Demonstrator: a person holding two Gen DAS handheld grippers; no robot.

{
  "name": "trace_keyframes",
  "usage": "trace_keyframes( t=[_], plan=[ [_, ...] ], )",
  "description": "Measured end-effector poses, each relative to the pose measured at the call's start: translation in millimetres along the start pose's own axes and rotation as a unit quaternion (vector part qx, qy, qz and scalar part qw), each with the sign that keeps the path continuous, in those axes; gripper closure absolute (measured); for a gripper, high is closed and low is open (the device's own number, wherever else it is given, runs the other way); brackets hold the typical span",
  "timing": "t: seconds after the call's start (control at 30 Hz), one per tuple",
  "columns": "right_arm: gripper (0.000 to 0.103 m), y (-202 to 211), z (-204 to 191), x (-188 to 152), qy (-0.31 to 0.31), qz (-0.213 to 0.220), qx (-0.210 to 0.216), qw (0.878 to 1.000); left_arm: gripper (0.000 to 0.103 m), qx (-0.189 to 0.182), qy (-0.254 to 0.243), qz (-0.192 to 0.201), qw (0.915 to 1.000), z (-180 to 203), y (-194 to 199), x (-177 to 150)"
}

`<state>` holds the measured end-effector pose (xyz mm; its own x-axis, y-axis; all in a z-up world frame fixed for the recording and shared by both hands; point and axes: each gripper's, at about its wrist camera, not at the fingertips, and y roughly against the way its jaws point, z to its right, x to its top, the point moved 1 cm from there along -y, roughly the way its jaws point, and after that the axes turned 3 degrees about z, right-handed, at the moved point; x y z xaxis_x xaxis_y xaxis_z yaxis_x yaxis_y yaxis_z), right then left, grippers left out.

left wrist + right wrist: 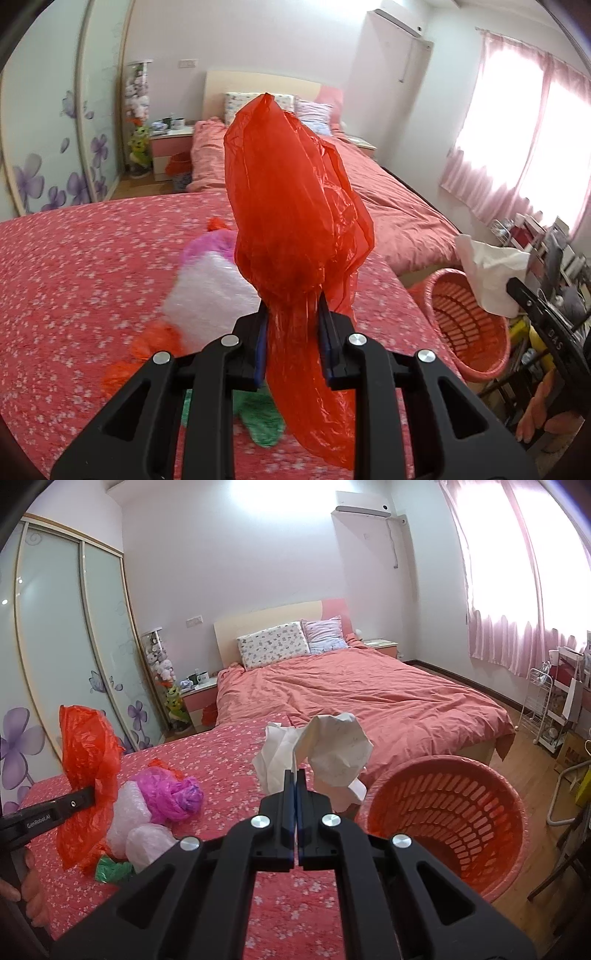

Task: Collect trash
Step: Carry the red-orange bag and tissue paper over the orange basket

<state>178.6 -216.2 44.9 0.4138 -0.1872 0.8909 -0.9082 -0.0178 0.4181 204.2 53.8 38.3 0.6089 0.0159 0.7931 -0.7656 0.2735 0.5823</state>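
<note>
My left gripper is shut on a red plastic bag and holds it above the flowered red cover; the bag also shows in the right wrist view. My right gripper is shut on crumpled white paper, held above the cover's edge, just left of the orange slatted basket. The paper shows over the basket in the left wrist view. On the cover lie a pink bag, bubble wrap, a green bag and red plastic scraps.
A bed with a salmon duvet stands behind. A wardrobe with flowered sliding doors is on the left. A nightstand with mugs is by the bed. A white wire rack and clutter stand at the right by the curtained window.
</note>
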Motion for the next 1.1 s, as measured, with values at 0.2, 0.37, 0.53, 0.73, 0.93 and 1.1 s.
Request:
trace_keyframes(
  t=[0.2,0.37,0.53,0.73,0.93,1.1],
  plan=[
    [0.101,6,16,-1,-0.005,0.006,-0.011,1.000,0.080,-0.024,-0.017,-0.008,0.9995,26,-8,-8],
    [0.100,10,30,-2,-0.011,0.010,-0.022,1.000,0.080,-0.041,-0.029,-0.014,0.9986,49,-15,-13],
    [0.101,14,46,-3,-0.018,0.013,-0.032,0.999,0.080,-0.055,-0.040,-0.020,0.9975,69,-23,-17],
    [0.100,18,67,-7,-0.032,0.018,-0.045,0.998,0.080,-0.081,-0.047,-0.028,0.9952,93,-34,-21],
    [0.100,23,90,-9,-0.041,0.026,-0.066,0.997,0.080,-0.117,-0.053,-0.038,0.9910,118,-45,-26],
    [0.100,25,112,-12,-0.051,0.030,-0.081,0.995,0.080,-0.138,-0.062,-0.043,0.9876,144,-55,-29]
  ],
)
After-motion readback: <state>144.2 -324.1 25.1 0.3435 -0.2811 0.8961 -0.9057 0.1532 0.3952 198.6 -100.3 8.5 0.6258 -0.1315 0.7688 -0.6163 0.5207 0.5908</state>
